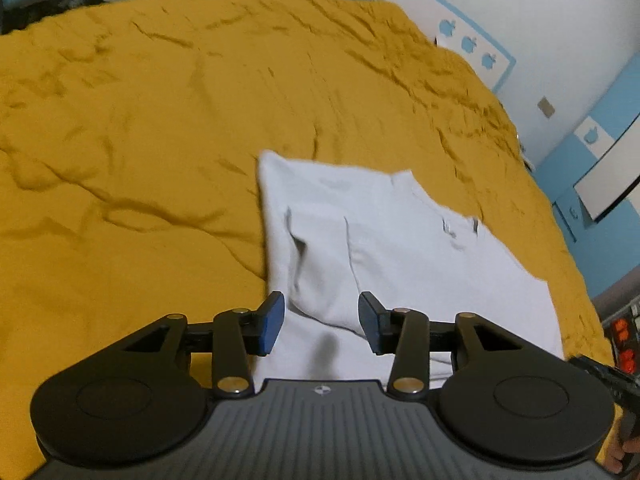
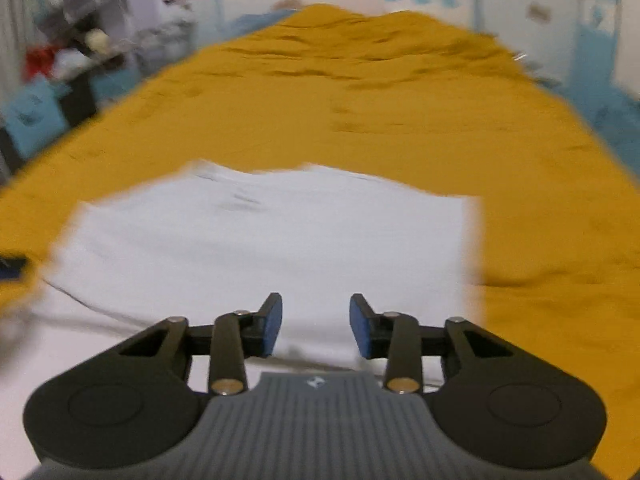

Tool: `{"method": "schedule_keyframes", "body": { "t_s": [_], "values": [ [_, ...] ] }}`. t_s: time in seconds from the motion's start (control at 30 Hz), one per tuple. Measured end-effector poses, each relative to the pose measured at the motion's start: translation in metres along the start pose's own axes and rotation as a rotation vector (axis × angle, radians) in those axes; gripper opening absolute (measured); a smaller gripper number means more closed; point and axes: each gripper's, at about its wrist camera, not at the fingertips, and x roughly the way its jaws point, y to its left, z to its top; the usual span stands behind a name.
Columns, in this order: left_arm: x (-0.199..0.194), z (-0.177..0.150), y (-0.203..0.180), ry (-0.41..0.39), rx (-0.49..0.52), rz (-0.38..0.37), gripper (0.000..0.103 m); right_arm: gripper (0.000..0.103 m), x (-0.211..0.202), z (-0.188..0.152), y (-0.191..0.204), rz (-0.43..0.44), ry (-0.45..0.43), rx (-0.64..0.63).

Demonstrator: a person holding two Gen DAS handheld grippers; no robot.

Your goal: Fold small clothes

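Observation:
A small white garment (image 1: 384, 240) lies partly folded on a mustard-yellow bedspread (image 1: 140, 140). A folded flap with a seam runs down its left part. My left gripper (image 1: 322, 326) is open and empty, just above the garment's near left edge. In the right wrist view the same white garment (image 2: 280, 240) spreads flat on the bedspread (image 2: 360, 100). My right gripper (image 2: 316, 328) is open and empty above the garment's near edge. That view is blurred by motion.
The bed's right edge meets a white and blue wall (image 1: 540, 32) with blue cutouts. Cluttered shelves (image 2: 72, 52) stand off the bed's far left. A dark device with orange buttons (image 1: 622, 340) sits at the right edge of the left wrist view.

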Motion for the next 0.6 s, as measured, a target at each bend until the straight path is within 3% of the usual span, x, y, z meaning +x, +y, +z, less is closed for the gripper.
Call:
{"method": "schedule_keyframes", "body": {
  "t_s": [0.1,0.17,0.23,0.33,0.4,0.53,0.57,0.6],
  "values": [
    [0.010,-0.005,-0.007,0.008,0.008,0.012,0.050,0.040,-0.006,-0.021,-0.036,-0.097,0.035,-0.083],
    [0.013,-0.007,-0.012,0.004,0.021,0.018,0.050,0.049,-0.009,-0.031,-0.053,-0.095,0.045,-0.097],
    [0.017,-0.007,-0.015,-0.006,0.036,0.041,0.047,0.049,-0.008,-0.038,-0.065,-0.087,0.043,-0.082],
    [0.026,-0.005,-0.018,0.010,0.050,0.085,0.020,0.049,-0.004,-0.039,-0.076,-0.101,0.047,-0.084],
    [0.026,-0.004,-0.020,0.004,0.071,0.079,0.012,0.047,0.004,-0.042,-0.074,-0.088,0.055,-0.103],
    [0.010,-0.004,-0.027,-0.040,0.091,0.039,0.006,0.007,0.008,-0.045,-0.065,-0.093,0.057,-0.154],
    [0.003,-0.003,-0.029,-0.051,0.091,0.035,0.006,0.000,0.007,-0.045,-0.066,-0.083,0.050,-0.148],
    [-0.004,-0.003,-0.031,-0.058,0.094,0.038,0.006,0.000,0.003,-0.043,-0.068,-0.074,0.034,-0.138]
  ]
}}
